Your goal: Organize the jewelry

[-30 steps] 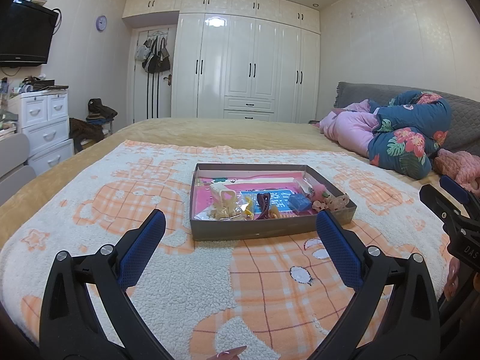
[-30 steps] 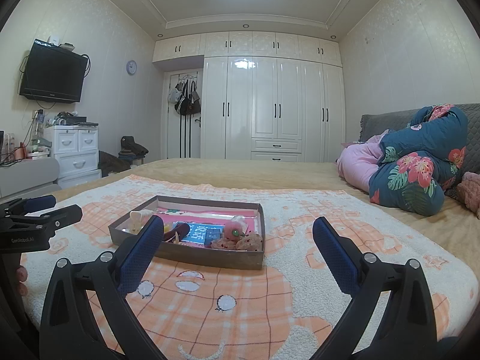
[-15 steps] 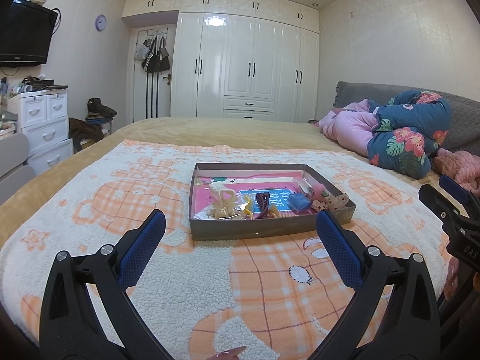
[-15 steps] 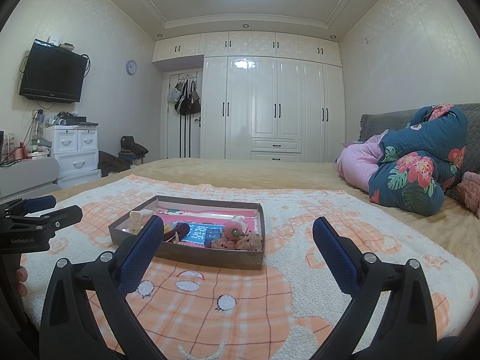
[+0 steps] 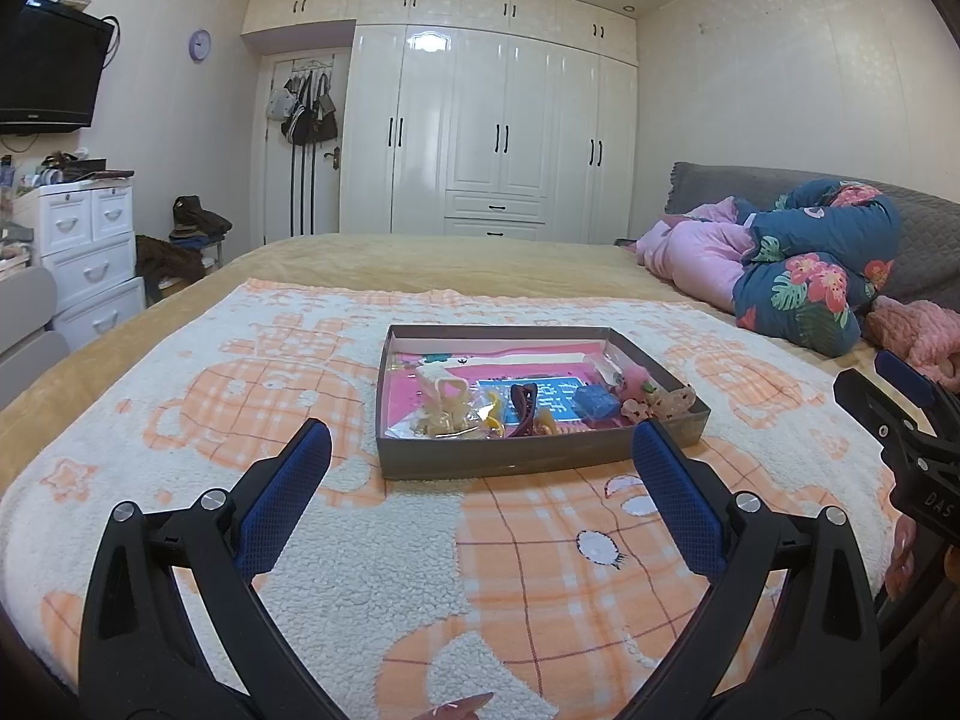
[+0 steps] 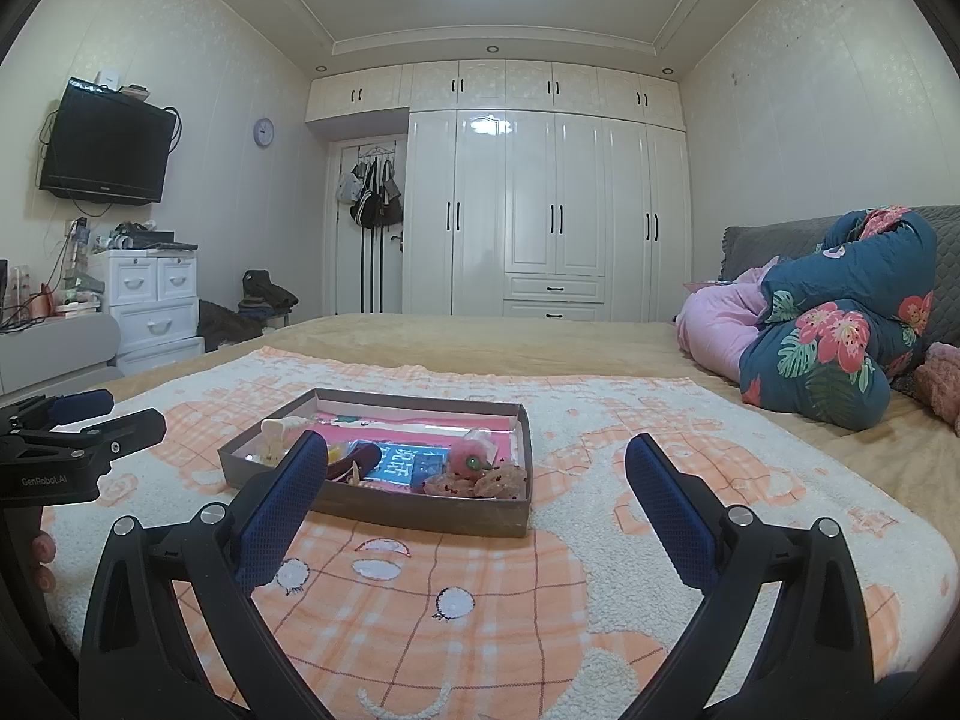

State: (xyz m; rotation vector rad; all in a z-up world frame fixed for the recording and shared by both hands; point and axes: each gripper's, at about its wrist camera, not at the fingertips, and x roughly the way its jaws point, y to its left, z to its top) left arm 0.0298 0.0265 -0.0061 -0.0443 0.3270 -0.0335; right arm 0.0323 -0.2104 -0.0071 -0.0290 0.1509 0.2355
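Note:
A shallow grey-brown box (image 5: 528,461) (image 6: 420,510) lies on the orange-and-white blanket. It holds several hair clips and trinkets: a cream clip (image 5: 444,399), a dark red clip (image 5: 523,405), a blue piece (image 5: 594,403) and pink fuzzy pieces (image 6: 474,462). My left gripper (image 5: 480,450) is open and empty, hovering just short of the box's near wall. My right gripper (image 6: 477,468) is open and empty, near the box's right end. Each gripper shows at the edge of the other's view.
The blanket (image 5: 300,540) covers a tan bed. A rolled floral quilt and pink bedding (image 6: 828,336) lie at the right. White wardrobes (image 6: 540,210) stand behind, a white drawer unit (image 6: 153,306) and a wall TV (image 6: 105,144) at the left.

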